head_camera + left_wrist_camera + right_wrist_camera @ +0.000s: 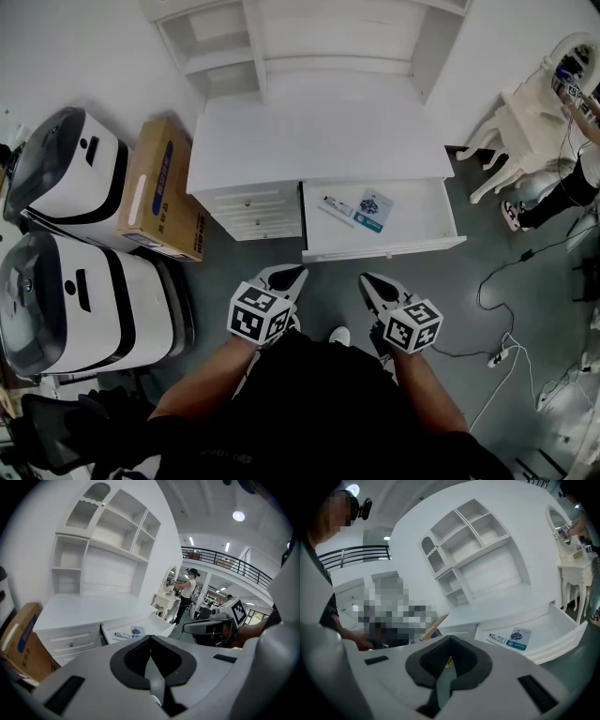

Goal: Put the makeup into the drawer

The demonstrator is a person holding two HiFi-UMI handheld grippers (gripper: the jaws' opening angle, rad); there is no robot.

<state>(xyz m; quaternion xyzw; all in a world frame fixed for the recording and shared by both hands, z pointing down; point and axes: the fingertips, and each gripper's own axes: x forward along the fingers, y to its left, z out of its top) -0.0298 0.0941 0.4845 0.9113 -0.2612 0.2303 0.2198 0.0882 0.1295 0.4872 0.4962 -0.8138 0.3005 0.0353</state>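
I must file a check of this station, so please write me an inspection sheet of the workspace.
Surface: white desk top, nothing seen on it.
Job's things: a tube and a blue-and-white packet lie side by side in the open drawer.
Clutter: cardboard box and two white machines on the floor left of the desk.
Grippers: left gripper and right gripper held low before the drawer, both shut, holding nothing.
Cables: loose cables on the floor at right.
Surroundings: white furniture and a person at far right.
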